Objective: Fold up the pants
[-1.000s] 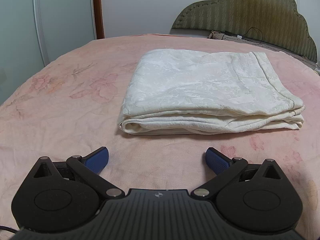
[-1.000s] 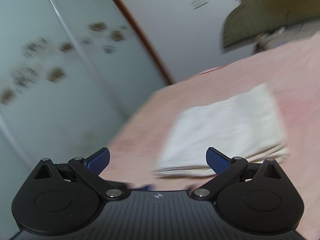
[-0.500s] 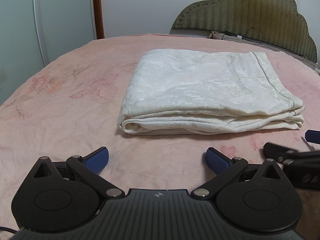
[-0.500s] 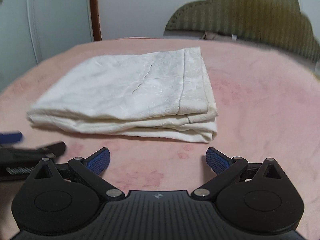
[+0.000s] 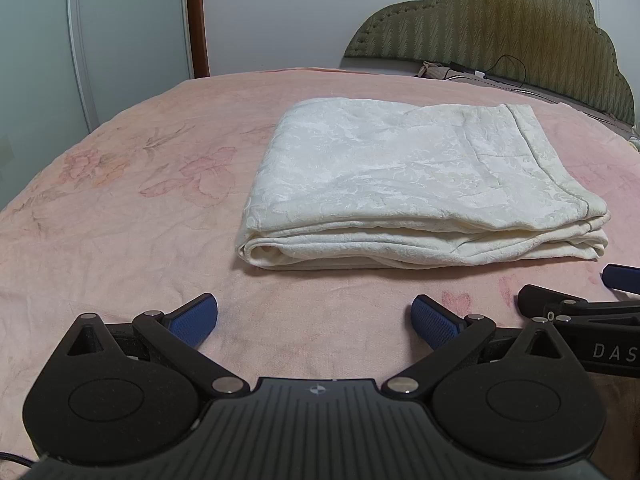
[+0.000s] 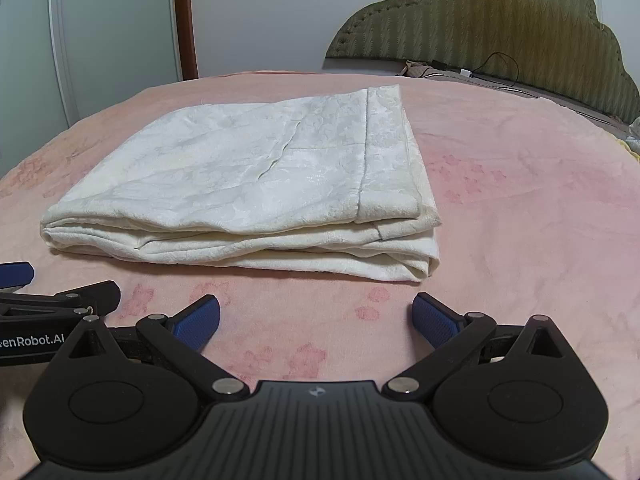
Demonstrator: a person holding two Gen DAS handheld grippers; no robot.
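Nearest the lens, the left tongs (image 5: 315, 320) stand spread wide over the pink bed (image 5: 120, 248), pinching nothing, and the right tongs (image 6: 316, 320) are spread the same way, empty. Each pair shows in the other's view only as a black linkage and one blue pad cut off by the frame edge, so the rest of it is hidden. Just beyond both, apart from the blue pads, lie the pants (image 5: 420, 184), cream-white and folded into a flat stacked rectangle on the bed, long axis running left to right across both views; the rounded fold faces the left, the hemmed band and loose layered edges face the right. How many layers lie inside the stack is hard to make out. Farther back stand an olive padded headboard (image 5: 500, 28) with a dark cable (image 5: 504, 68) at its foot, a pale wardrobe door (image 5: 132, 32) and a white wall (image 5: 280, 12).
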